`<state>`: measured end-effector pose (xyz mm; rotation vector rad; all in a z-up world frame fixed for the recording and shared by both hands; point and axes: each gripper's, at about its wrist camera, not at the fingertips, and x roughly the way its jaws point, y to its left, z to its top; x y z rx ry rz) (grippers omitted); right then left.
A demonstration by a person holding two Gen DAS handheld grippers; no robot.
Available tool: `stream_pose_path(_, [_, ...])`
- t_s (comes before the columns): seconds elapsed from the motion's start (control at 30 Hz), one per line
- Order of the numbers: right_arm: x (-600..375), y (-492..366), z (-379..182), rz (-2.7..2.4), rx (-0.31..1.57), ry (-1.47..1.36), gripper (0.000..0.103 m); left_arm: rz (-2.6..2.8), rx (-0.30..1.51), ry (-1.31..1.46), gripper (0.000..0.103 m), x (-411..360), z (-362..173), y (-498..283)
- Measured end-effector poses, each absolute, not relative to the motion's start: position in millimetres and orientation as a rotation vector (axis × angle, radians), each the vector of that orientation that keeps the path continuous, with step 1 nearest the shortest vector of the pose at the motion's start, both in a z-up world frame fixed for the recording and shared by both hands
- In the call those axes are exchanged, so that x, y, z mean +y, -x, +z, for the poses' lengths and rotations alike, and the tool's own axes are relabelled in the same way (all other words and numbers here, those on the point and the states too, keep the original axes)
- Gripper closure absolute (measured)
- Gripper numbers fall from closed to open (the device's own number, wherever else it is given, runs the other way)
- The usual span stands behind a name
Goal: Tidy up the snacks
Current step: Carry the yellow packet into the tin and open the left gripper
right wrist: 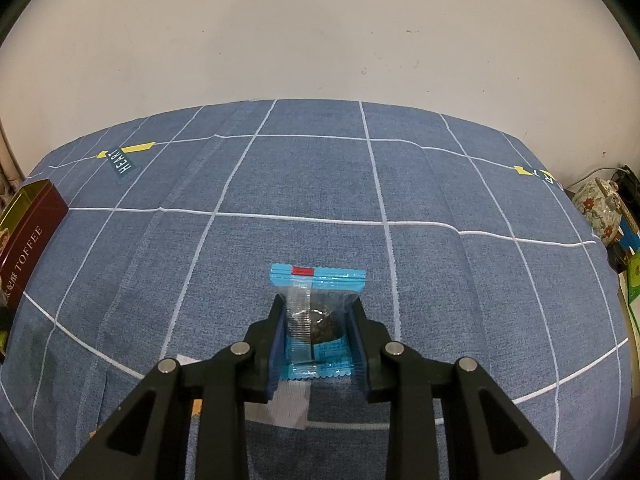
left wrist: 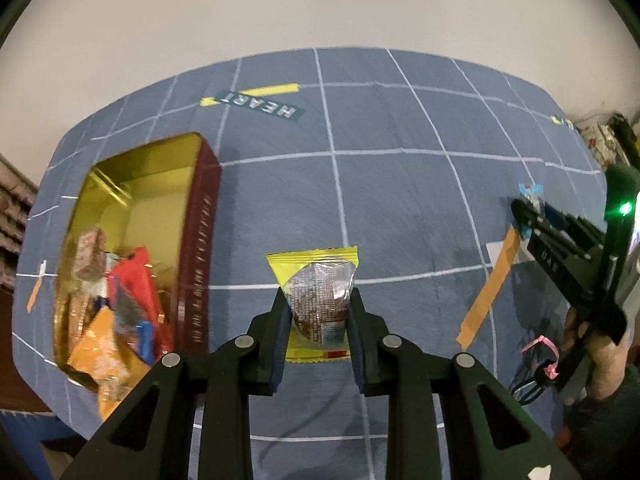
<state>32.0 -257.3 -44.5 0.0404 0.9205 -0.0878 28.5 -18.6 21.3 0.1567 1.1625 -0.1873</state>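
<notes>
My left gripper (left wrist: 318, 300) is shut on a yellow-edged snack packet (left wrist: 318, 280) with a clear window, held above the blue checked cloth (left wrist: 400, 220). To its left lies an open dark red toffee tin (left wrist: 200, 240) with a gold inside, holding several wrapped snacks (left wrist: 120, 300). My right gripper (right wrist: 318, 308) is shut on a blue-edged snack packet (right wrist: 318, 280) with a dark round piece inside, low over the cloth. In the left wrist view the right gripper (left wrist: 524, 216) shows at the right edge with the blue packet (left wrist: 530, 191) at its tip. The tin's red side (right wrist: 28, 240) shows at the right wrist view's left edge.
A strip of orange tape (left wrist: 490, 288) and a white patch (right wrist: 288, 404) lie on the cloth. A person's hand (left wrist: 600, 352) holds the right gripper's handle. A floral ceramic pot (right wrist: 598, 208) and boxes stand off the table's right edge. A pale wall runs behind the table.
</notes>
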Motion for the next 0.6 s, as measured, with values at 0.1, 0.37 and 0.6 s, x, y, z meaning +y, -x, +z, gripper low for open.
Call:
stream_pose_path(0.1, [-257.3,-32.0,-44.5,-0.088,0.921,-0.040,0.074,-0.184,1.146,-0.130,0.080,-6.7,35.2,-30.9])
stream_pose_path(0.37, [-257.1,-31.9,-44.6,-0.088,0.921,-0.040,0.074,-0.093,1.106,-0.115,0.080,40.0,61.5,-43.3])
stream_pose_path(0.6, [-257.7,-31.9,-44.6,-0.088,0.921,-0.040,0.074,0.038,1.088,-0.116,0.079,99.6,74.0,-55.3])
